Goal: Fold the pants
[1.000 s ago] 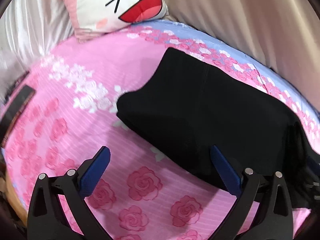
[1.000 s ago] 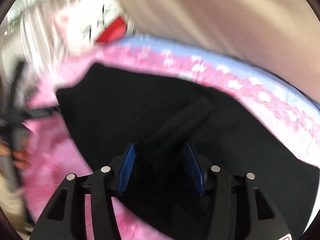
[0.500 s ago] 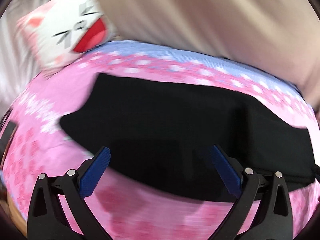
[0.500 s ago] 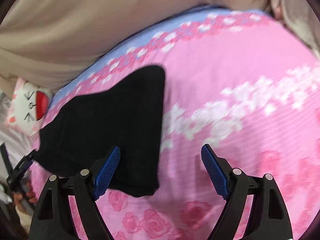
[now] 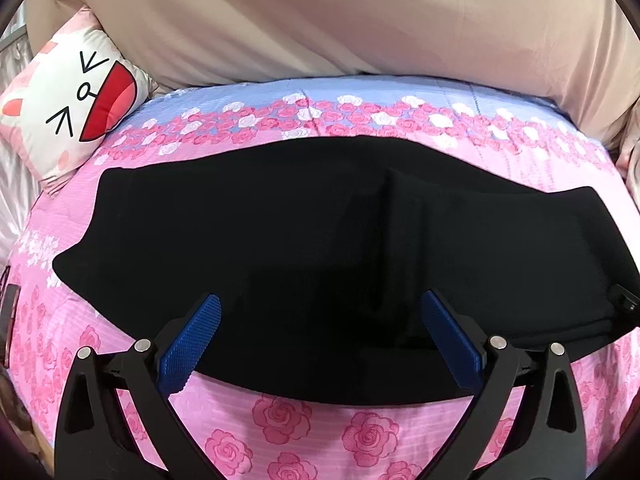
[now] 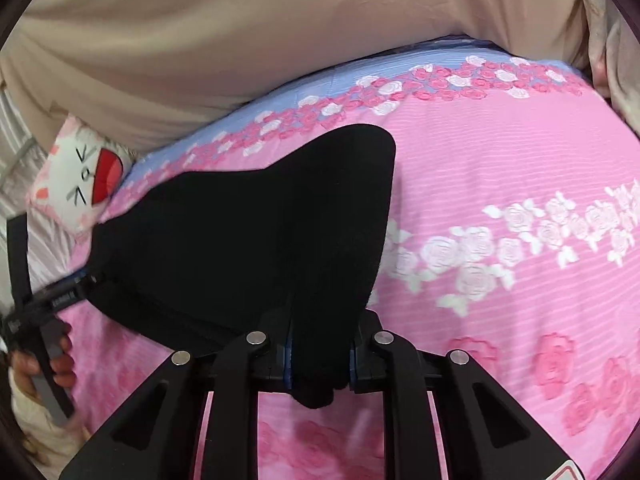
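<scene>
Black pants [image 5: 320, 248] lie folded lengthwise across the pink rose quilt [image 5: 320, 432]. My left gripper [image 5: 320, 300] hovers over their near edge, blue pads wide apart, open, nothing pinched. In the right wrist view the pants [image 6: 248, 232] end at a squared corner near the middle of the quilt. My right gripper [image 6: 320, 344] is at that end's near corner. Its jaws are closing, with a bunch of black fabric squeezed between the pads. The left gripper's body [image 6: 48, 300] and the hand holding it [image 6: 60, 360] show at the far left.
A white cat-face cushion [image 5: 76, 92] sits at the quilt's back left corner. Beige cloth [image 5: 360, 20] rises behind the bed. Bare pink quilt [image 6: 500, 160] stretches to the right of the pants' end. A dark strap [image 6: 18, 252] hangs at the left edge.
My right gripper swung over to the pants' right end and closed from wide open onto the corner. My left gripper slid right along the near edge and stayed open.
</scene>
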